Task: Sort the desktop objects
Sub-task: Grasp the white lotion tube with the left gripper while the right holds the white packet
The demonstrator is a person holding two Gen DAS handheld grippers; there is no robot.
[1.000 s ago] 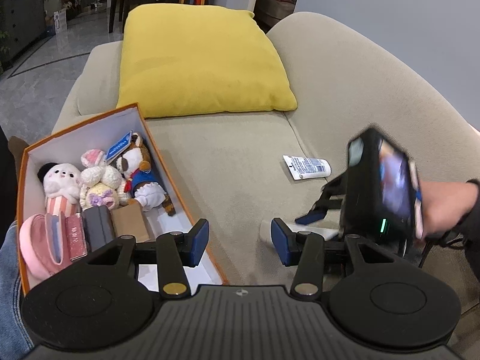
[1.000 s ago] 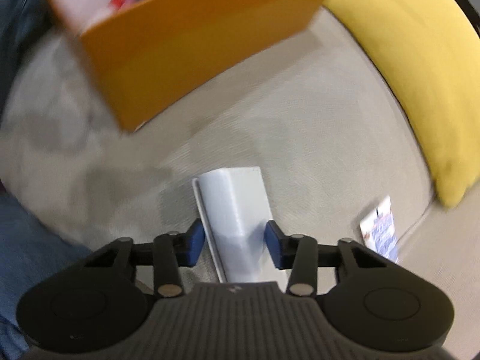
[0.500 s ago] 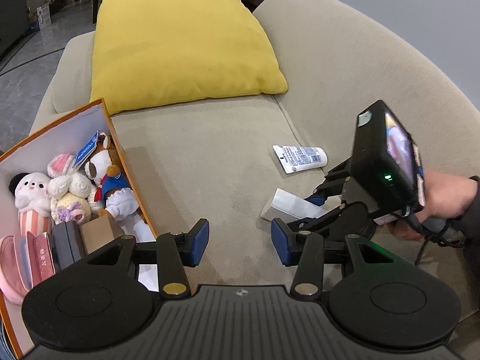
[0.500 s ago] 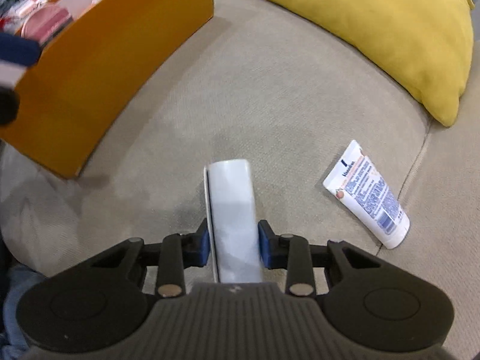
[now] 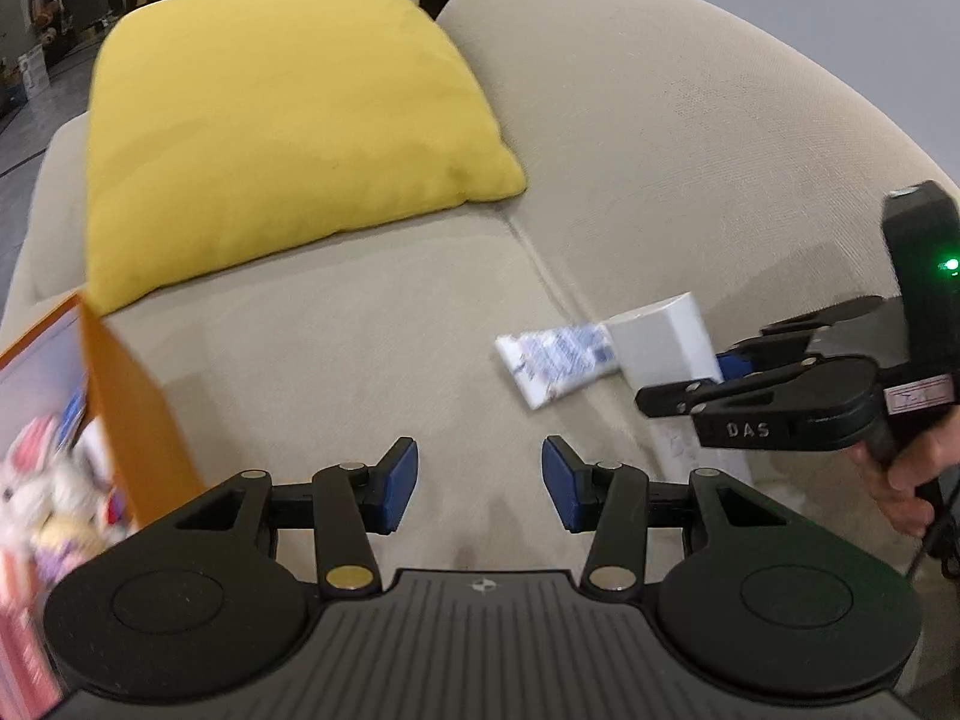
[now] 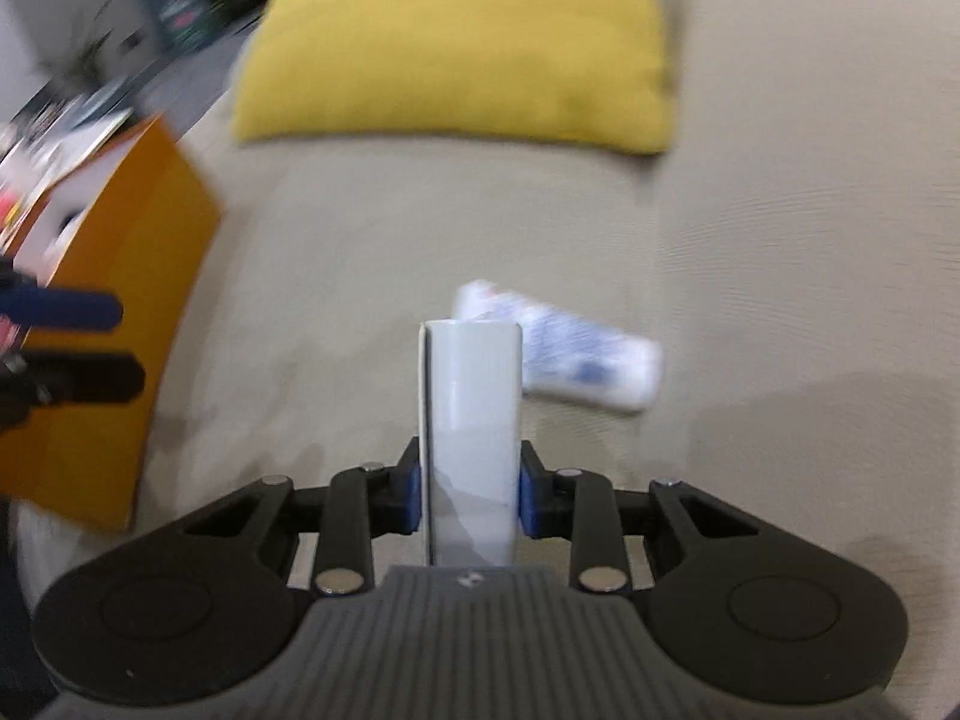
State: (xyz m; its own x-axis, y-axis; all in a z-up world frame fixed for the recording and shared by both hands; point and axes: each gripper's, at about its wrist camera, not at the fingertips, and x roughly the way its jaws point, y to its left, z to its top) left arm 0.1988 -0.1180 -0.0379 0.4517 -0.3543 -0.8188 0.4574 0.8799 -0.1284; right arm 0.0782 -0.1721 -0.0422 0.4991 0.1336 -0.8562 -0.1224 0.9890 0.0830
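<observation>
My right gripper (image 6: 469, 495) is shut on a white rectangular box (image 6: 471, 420) and holds it above the sofa seat; the box also shows in the left wrist view (image 5: 663, 342), with the right gripper (image 5: 720, 375) at the right edge. A white tube with blue print (image 6: 588, 360) lies on the seat just behind the box, also in the left wrist view (image 5: 555, 360). My left gripper (image 5: 479, 485) is open and empty over the seat. The orange storage box (image 5: 129, 414) with plush toys (image 5: 42, 492) sits at the left; it also shows in the right wrist view (image 6: 120, 324).
A yellow cushion (image 5: 270, 120) rests against the beige sofa back (image 5: 690, 138). The sofa seat (image 5: 330, 348) lies between the orange box and the tube. Dark furniture stands in the room beyond the sofa.
My right gripper closed on the white box, lifted it off the seat and swung right. My left gripper moved right, so the orange box slid toward the left edge.
</observation>
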